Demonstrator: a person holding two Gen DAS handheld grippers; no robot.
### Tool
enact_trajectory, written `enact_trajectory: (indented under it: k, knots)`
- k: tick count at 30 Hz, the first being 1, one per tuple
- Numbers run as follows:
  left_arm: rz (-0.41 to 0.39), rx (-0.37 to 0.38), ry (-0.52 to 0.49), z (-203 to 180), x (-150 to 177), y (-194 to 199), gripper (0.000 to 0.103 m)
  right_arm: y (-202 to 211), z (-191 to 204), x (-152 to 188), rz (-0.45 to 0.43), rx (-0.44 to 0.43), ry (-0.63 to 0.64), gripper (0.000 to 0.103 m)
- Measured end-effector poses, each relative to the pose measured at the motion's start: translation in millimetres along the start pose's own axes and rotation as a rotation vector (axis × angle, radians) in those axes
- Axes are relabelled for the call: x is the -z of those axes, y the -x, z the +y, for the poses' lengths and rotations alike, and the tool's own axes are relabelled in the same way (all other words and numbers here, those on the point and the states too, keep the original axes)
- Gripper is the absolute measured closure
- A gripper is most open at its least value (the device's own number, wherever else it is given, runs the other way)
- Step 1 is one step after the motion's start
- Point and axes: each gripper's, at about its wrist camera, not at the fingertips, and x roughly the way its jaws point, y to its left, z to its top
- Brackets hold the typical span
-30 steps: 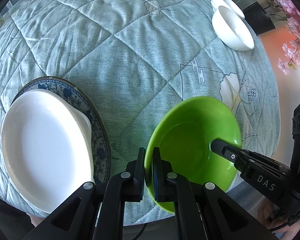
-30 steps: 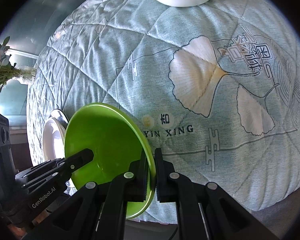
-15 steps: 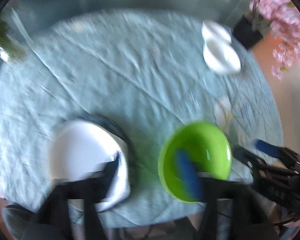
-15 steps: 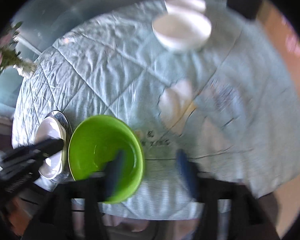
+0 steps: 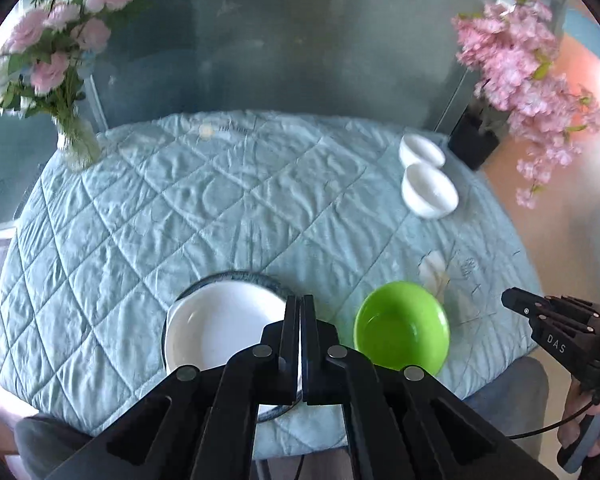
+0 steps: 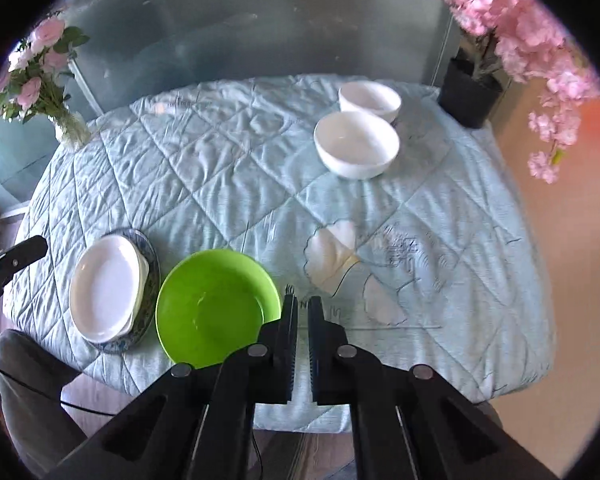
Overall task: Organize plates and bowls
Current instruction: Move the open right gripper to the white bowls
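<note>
Quilted pale-blue cloth (image 6: 228, 168) covers round table; vase of pink roses (image 5: 74, 142) at far left edge, black pot with pink blossom (image 6: 470, 96) at far right. Green bowl (image 6: 216, 308) upright on cloth at near edge, just beside white dish (image 6: 106, 294) stacked on blue-patterned plate (image 6: 150, 276). Two white bowls (image 6: 358, 148) side by side at far right, well apart from green bowl. Left gripper (image 5: 301, 308) raised above dish, clenched, empty. Right gripper (image 6: 302, 308) above bowl's right rim, narrow gap, grasping nothing.
</note>
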Motion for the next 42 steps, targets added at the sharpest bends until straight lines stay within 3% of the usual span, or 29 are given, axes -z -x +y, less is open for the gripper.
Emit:
enact_trajectory:
  k: [1,2,3,4,5,9,14,22,27,32,36,39,42]
  knots:
    - [-0.019,-0.009,-0.013,-5,1,3,0.087,3,1,-1,-0.017,0.004,0.004,0.096]
    - [-0.016,-0.028,-0.031,-8,-1,1,0.067,7,2,-2,-0.034,0.008,0.008,0.078]
    - [0.003,-0.069,-0.049,-13,-2,-1,0.01,9,4,-4,-0.045,0.015,0.013,0.056]
    - [0.007,-0.093,-0.051,-16,-6,-2,0.003,10,4,-6,-0.053,0.022,0.012,0.006]
    - [-0.019,-0.111,-0.052,-19,-7,-4,0.003,12,2,-7,-0.07,0.015,-0.001,0.001]
    - [0.02,-0.089,-0.065,-29,-13,-24,0.003,14,-9,-13,-0.099,0.013,-0.05,0.001]
    - [0.044,-0.046,-0.055,-41,-27,-48,0.003,-1,-15,-18,-0.051,0.041,-0.025,0.001]
    - [0.122,0.048,-0.121,-83,-79,-97,0.003,-23,-43,-33,-0.058,0.065,-0.045,0.001]
    - [0.174,0.111,-0.112,-102,-122,-140,0.003,-42,-71,-58,-0.018,-0.003,-0.089,0.001]
    - [0.209,0.088,-0.103,-108,-160,-184,0.003,-51,-109,-96,0.005,-0.042,-0.113,0.001]
    - [0.238,0.106,-0.085,-111,-187,-215,0.003,-67,-144,-126,0.057,-0.156,-0.215,0.001]
    - [0.254,0.116,-0.077,-116,-200,-237,0.003,-88,-150,-141,0.101,-0.139,-0.191,0.001]
    - [0.267,0.129,-0.095,-123,-209,-261,0.003,-116,-150,-148,0.149,-0.176,-0.206,0.001]
